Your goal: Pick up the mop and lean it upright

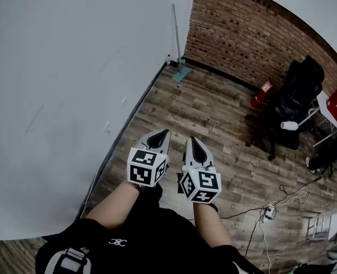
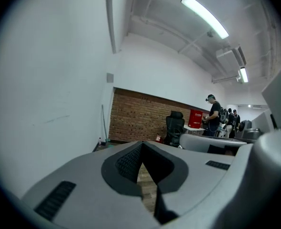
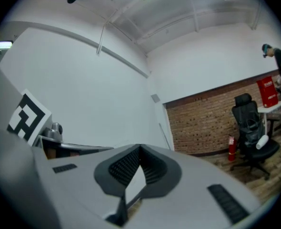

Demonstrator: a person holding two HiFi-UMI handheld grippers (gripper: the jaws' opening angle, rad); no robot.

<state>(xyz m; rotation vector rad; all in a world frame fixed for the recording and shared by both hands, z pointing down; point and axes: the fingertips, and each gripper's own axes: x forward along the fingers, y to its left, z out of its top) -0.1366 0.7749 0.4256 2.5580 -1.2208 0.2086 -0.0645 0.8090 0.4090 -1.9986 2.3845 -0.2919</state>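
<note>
The mop stands far off in the room's corner. Its thin pole point(image 1: 174, 33) leans upright against the white wall and its teal head point(image 1: 180, 73) rests on the wooden floor. The pole also shows small in the left gripper view point(image 2: 103, 123) and the right gripper view point(image 3: 165, 136). My left gripper point(image 1: 164, 133) and right gripper point(image 1: 195, 141) hover side by side close to my body, well short of the mop. Both are shut with nothing between the jaws point(image 2: 143, 144) point(image 3: 140, 149).
A small bottle point(image 1: 168, 60) stands by the wall near the mop. A red fire extinguisher point(image 1: 262, 94), a black office chair point(image 1: 294, 96) and a white table point(image 1: 327, 107) are at the right. Cables point(image 1: 271, 210) lie on the floor. People point(image 2: 215, 116) stand far back.
</note>
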